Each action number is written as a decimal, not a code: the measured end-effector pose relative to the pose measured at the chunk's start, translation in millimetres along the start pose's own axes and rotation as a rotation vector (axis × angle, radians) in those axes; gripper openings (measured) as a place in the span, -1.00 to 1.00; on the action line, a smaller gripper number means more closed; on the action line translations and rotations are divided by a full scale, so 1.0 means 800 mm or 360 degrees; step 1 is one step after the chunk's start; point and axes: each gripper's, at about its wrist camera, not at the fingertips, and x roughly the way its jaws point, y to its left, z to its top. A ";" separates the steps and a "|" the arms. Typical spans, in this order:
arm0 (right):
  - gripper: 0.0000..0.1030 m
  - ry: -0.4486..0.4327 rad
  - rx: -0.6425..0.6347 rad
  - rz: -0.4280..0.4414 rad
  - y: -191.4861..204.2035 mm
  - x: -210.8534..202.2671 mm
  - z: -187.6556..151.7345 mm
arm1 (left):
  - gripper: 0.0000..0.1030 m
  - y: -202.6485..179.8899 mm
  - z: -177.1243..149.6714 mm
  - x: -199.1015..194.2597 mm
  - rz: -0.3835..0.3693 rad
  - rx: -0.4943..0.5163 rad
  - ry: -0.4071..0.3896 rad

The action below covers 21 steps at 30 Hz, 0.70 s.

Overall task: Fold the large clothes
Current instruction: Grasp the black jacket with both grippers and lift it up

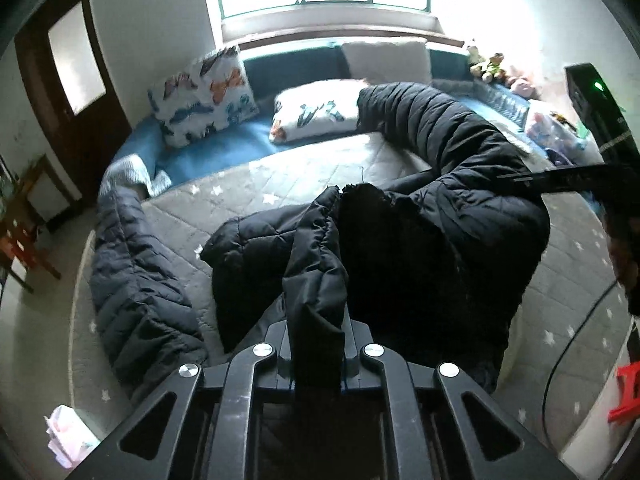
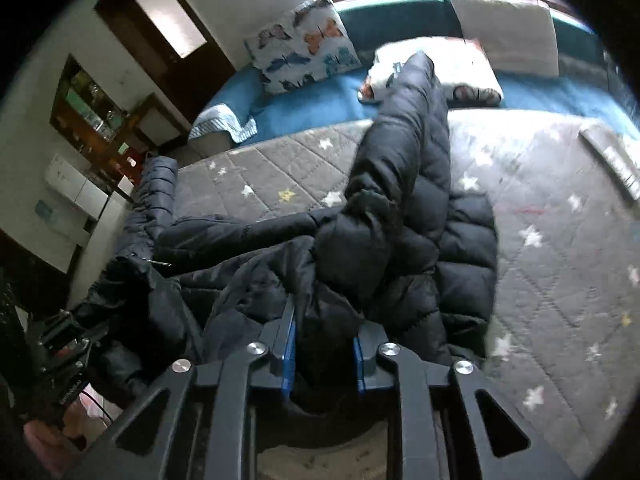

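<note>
A large black quilted puffer jacket (image 1: 440, 208) lies bunched on a grey star-patterned quilt (image 1: 288, 176). One sleeve stretches toward the pillows, another part lies at the left edge (image 1: 132, 272). My left gripper (image 1: 316, 344) is shut on a thick fold of the jacket and holds it up. In the right wrist view the jacket (image 2: 400, 232) is heaped in front of my right gripper (image 2: 324, 344). Its jaws stand apart with padded fabric bulging between the blue pads (image 2: 289, 340). The other gripper shows at the lower left (image 2: 64, 356).
Butterfly-print pillows (image 1: 204, 96) and a white pillow (image 1: 388, 60) lie at the bed's head on a blue sheet (image 1: 224, 148). Stuffed toys (image 1: 488, 66) sit by the window. A dark door (image 1: 64, 80) and shelves are at the left. A red stool (image 1: 626, 396) stands right.
</note>
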 end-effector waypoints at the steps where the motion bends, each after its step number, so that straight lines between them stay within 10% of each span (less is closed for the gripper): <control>1: -0.58 -0.0020 -0.0023 0.0011 0.003 -0.018 -0.007 | -0.75 -0.005 -0.011 -0.023 -0.0014 0.0022 -0.0041; 11: -0.60 -0.0134 -0.0216 0.0091 0.012 -0.158 -0.129 | -0.75 -0.056 -0.162 -0.187 -0.0244 0.0240 -0.0204; 21: -0.43 0.0435 -0.0011 -0.0043 -0.059 -0.084 -0.320 | -0.61 -0.120 -0.328 -0.165 -0.0411 0.0540 0.0212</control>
